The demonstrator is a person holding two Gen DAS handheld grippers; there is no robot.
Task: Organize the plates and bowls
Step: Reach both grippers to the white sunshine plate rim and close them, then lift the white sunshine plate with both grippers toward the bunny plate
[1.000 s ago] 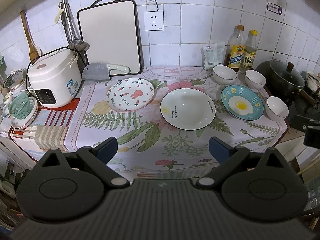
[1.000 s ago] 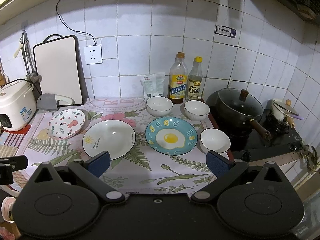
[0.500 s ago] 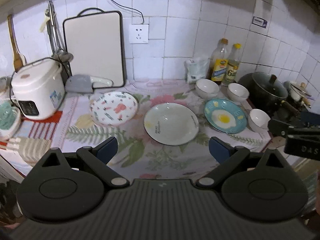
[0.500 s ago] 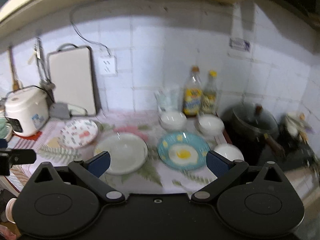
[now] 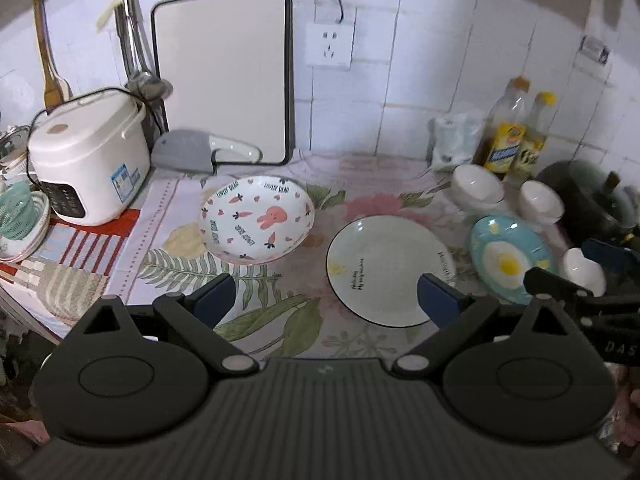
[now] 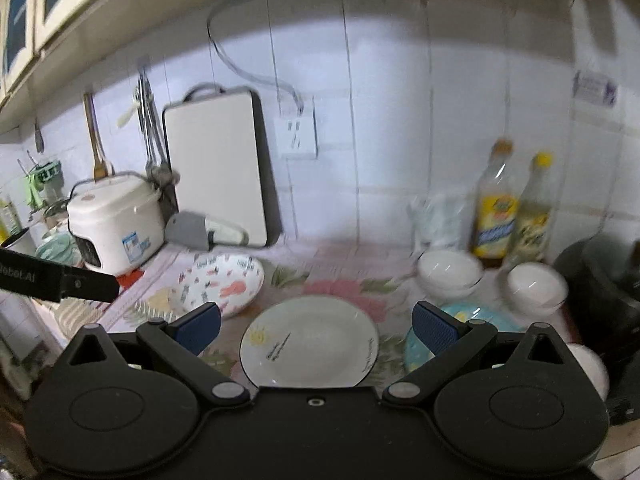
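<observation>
Jaws apart and empty, left gripper (image 5: 322,300) and right gripper (image 6: 316,326) hover above the white plate (image 5: 390,270).

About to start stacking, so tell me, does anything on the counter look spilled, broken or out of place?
Nothing stands out. The rabbit plate, white plate and egg plate lie flat and apart on the cloth, all look empty and whole; no spills visible.
</observation>
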